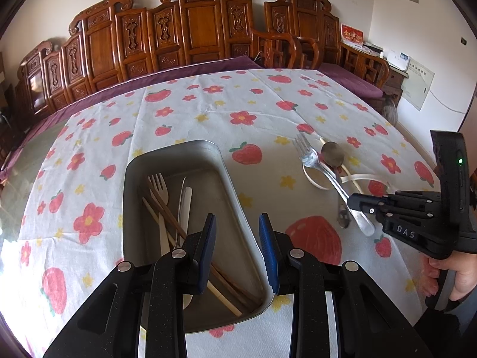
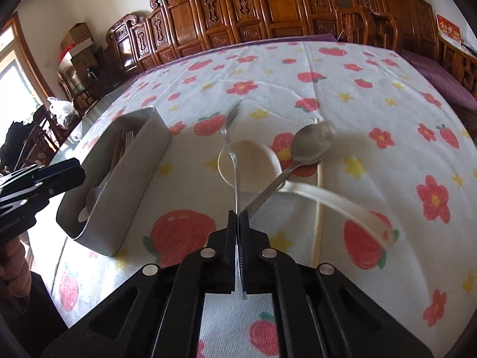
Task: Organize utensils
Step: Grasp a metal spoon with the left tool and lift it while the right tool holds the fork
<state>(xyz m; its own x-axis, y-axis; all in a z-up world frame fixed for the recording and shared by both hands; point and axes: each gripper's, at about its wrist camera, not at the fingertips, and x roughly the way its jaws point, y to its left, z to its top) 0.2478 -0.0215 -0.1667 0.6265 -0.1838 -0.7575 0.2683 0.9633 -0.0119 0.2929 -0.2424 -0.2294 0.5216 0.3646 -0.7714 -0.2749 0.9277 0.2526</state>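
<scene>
Now my right gripper [image 2: 238, 217] pinches the metal fork [image 2: 231, 137] beside the tray [image 1: 226, 176]; my left gripper [image 1: 237, 223] gapes over the tray, holding nothing.

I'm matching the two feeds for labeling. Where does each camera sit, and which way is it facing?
Left wrist: rides the open left hand-held gripper, facing down over the metal tray of utensils; the right hand-held gripper and its hand show at right.
Right wrist: rides the right hand-held gripper, shut on a metal fork, above a metal spoon and white ladle; the left hand-held gripper shows at left.
Shared: tray, fork, spoon, ladle, strawberry tablecloth.
</scene>
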